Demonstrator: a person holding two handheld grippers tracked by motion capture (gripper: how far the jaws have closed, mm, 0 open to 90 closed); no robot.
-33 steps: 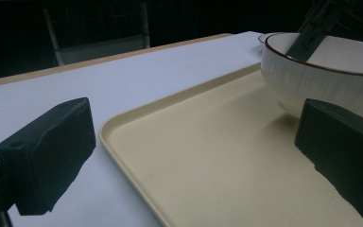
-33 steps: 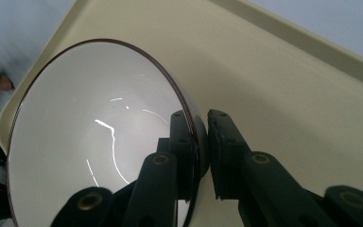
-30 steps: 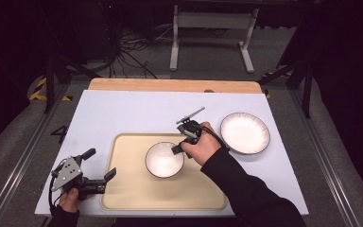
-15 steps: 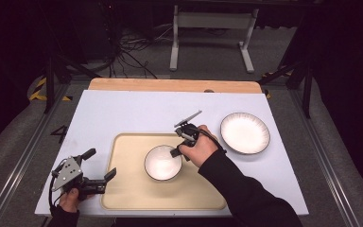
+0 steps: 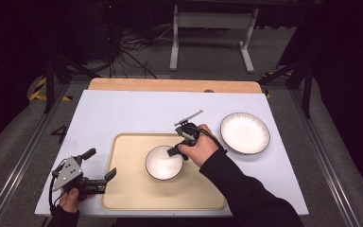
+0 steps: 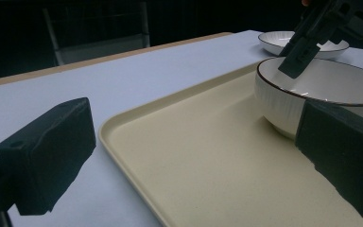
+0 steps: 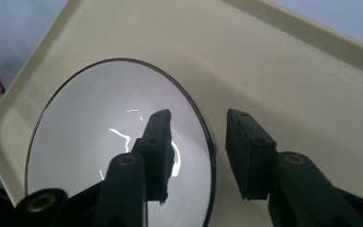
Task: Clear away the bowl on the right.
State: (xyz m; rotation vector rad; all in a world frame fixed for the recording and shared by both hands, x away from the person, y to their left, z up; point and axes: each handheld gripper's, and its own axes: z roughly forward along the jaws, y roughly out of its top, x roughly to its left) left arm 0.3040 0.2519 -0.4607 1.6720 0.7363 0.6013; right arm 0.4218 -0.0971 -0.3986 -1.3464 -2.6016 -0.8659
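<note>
The bowl (image 5: 164, 162) has slid slightly leftward on the tray (image 5: 127, 189), and the right claw (image 7: 196, 151) now straddles its rim, spread (releasing, I'd judge). The left claw (image 5: 99, 168) remains spread by the tray's corner on the counter (image 5: 123, 113).

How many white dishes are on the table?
2: a bowl on the tray, with the right gripper straddling its rim, and a plate on the table right of the tray.
</note>
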